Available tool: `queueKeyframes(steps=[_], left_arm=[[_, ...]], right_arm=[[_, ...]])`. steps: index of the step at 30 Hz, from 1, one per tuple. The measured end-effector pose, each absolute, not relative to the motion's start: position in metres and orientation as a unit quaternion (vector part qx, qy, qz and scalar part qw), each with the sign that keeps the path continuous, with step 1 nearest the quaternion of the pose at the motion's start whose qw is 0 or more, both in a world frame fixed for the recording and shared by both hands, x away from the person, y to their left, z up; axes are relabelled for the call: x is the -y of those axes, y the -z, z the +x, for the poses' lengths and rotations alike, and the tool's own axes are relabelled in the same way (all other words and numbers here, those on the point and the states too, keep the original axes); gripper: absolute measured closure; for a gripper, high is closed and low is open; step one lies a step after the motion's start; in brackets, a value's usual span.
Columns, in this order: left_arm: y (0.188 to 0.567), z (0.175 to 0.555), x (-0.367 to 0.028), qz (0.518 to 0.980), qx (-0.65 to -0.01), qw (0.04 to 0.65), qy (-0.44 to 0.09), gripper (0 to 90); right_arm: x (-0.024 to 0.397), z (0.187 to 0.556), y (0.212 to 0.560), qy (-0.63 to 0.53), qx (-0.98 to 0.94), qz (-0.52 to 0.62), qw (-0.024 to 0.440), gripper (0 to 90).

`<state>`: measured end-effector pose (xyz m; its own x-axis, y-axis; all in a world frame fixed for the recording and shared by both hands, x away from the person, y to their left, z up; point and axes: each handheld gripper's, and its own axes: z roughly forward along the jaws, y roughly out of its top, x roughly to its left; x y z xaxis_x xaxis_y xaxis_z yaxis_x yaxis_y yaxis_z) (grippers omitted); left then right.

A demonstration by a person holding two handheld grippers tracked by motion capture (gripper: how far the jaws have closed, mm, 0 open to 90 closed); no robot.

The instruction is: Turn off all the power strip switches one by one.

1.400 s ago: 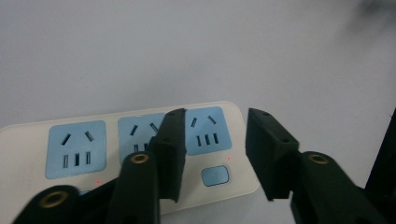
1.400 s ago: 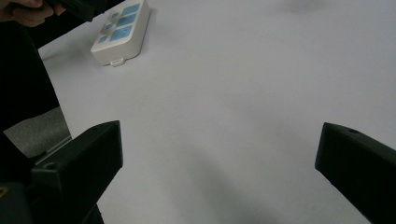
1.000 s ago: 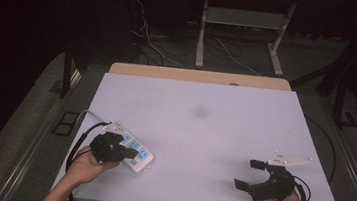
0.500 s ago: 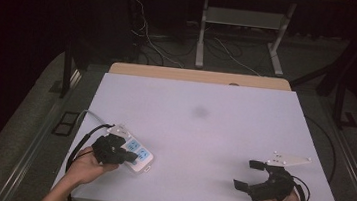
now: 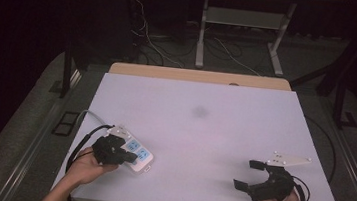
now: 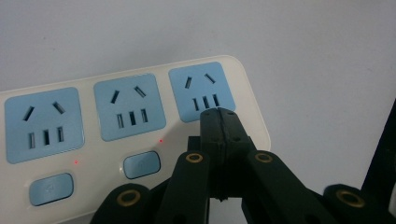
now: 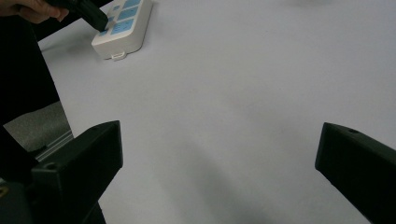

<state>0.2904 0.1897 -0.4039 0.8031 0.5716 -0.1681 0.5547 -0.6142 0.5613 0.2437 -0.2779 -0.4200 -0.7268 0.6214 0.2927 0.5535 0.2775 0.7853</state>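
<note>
Left gripper (image 6: 218,112): jaws pressed fully together with nothing between them; the joined tip sits over the power strip (image 6: 116,140), at the lower edge of its end socket (image 6: 201,92), where a switch would lie below that socket. Whether the tip actually presses the casing I cannot tell.
Power strip: white, with blue sockets and blue switch buttons; it lies flat at the near left of the surface (image 5: 203,133), under the left gripper (image 5: 111,149) in the high view, its cable running off the left edge.
Switches: two blue buttons (image 6: 141,164) show below the other sockets, small red dots near them.
Right gripper (image 5: 254,175): jaws spread wide, holding nothing, resting low at the near right, well apart from the power strip (image 7: 122,28).
Progress: judging by the pose, the work is pressing a switch with the closed tip; contact looks imminent or under way, with the two visible buttons possibly left to do.
</note>
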Motion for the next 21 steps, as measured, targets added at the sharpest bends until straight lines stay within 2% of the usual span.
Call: queueKeyframes(steps=[21], left_arm=[[0.4056, 0.296, -0.1927, 0.895, -0.32, 0.312, 0.012, 89.2]], right_arm=[[0.2771, 0.2431, 0.4203, -0.476, -0.799, 0.366, 0.035, 0.7]])
